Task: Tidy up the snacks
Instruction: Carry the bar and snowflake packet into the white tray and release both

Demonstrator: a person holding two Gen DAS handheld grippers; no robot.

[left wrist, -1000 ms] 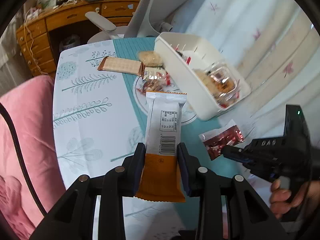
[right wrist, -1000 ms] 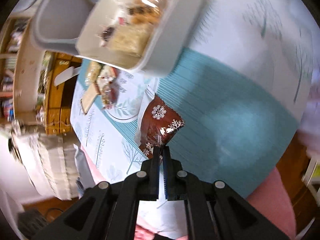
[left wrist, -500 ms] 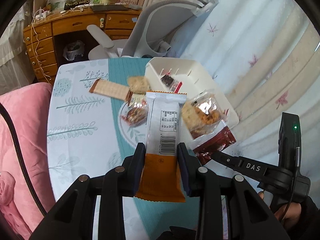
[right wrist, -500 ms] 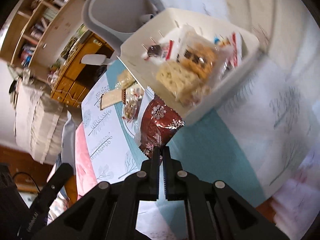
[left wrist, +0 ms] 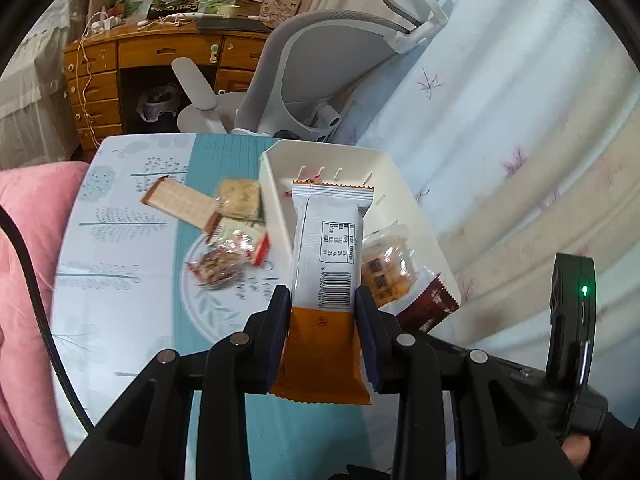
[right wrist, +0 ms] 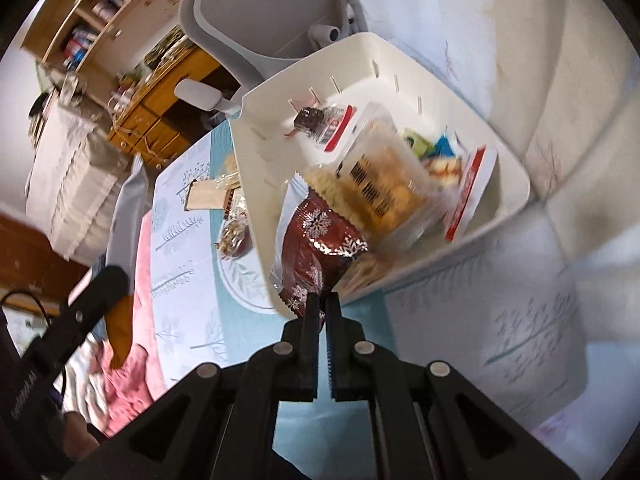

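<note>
My left gripper [left wrist: 322, 300] is shut on a white and orange snack bar [left wrist: 326, 264] and holds it upright above the near end of the white bin [left wrist: 276, 200]. My right gripper [right wrist: 323, 299] is shut on the corner of a dark red snowflake packet [right wrist: 320, 248], which hangs over the bin's near rim [right wrist: 256, 184]. The red packet also shows in the left wrist view [left wrist: 430, 304]. Inside the bin lie a clear cracker pack [right wrist: 384, 184] and several small wrapped snacks.
On the tablecloth left of the bin lie a brown wafer pack [left wrist: 176, 202], a cracker square [left wrist: 240, 198] and two small clear snack bags [left wrist: 224, 260]. A grey office chair [left wrist: 320, 80] stands behind the table, and a pink cushion [left wrist: 24, 280] lies at the left.
Both grippers have risen and moved toward the bin with their snacks. The red packet has been lifted off the table and now hangs over the bin's rim.
</note>
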